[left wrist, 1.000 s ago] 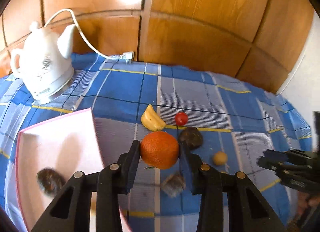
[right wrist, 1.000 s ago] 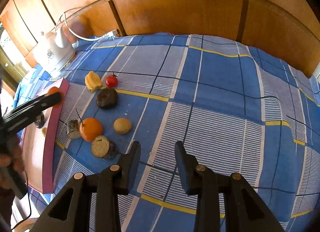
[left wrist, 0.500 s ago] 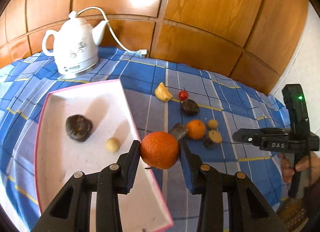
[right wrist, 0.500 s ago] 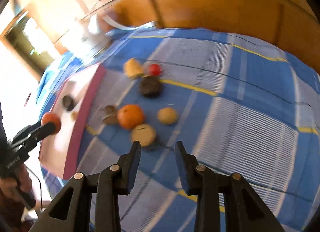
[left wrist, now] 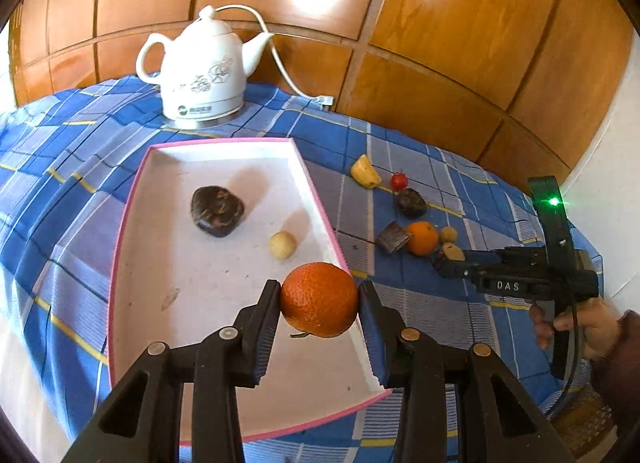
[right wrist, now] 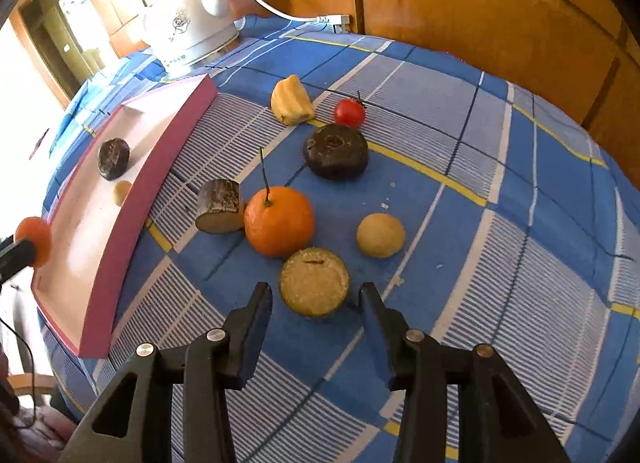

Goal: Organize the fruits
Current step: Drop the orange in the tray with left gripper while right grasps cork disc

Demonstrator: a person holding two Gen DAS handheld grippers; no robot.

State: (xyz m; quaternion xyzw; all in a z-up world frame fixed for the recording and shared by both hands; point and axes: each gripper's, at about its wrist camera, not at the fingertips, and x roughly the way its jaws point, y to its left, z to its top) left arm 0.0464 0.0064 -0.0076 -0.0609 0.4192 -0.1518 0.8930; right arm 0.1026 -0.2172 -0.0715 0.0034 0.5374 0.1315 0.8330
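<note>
My left gripper (left wrist: 319, 297) is shut on an orange (left wrist: 319, 299) and holds it above the right rim of the pink-edged white tray (left wrist: 160, 295). In the tray lie a dark round fruit (left wrist: 217, 210) and a small tan ball (left wrist: 282, 245). My right gripper (right wrist: 316, 297) hovers over the blue checked cloth with its jaws opening; a cut tan-faced fruit (right wrist: 314, 281) sits between the fingertips, untouched. Beyond it lie a stemmed orange (right wrist: 279, 220), a brown cut chunk (right wrist: 220, 205), a tan ball (right wrist: 380, 234), a dark fruit (right wrist: 336, 150), a cherry tomato (right wrist: 349, 112) and a yellow piece (right wrist: 291, 100).
A white electric kettle (left wrist: 204, 75) with its cord stands behind the tray against the wooden wall panels (left wrist: 440, 43). A hand (left wrist: 576, 327) holds the right gripper's body at the table's right edge. The cloth falls away at the near edges.
My left gripper carried the orange leftward from over the fruit pile to over the tray. My right gripper swung in and down toward the cut fruit, and its jaws have widened.
</note>
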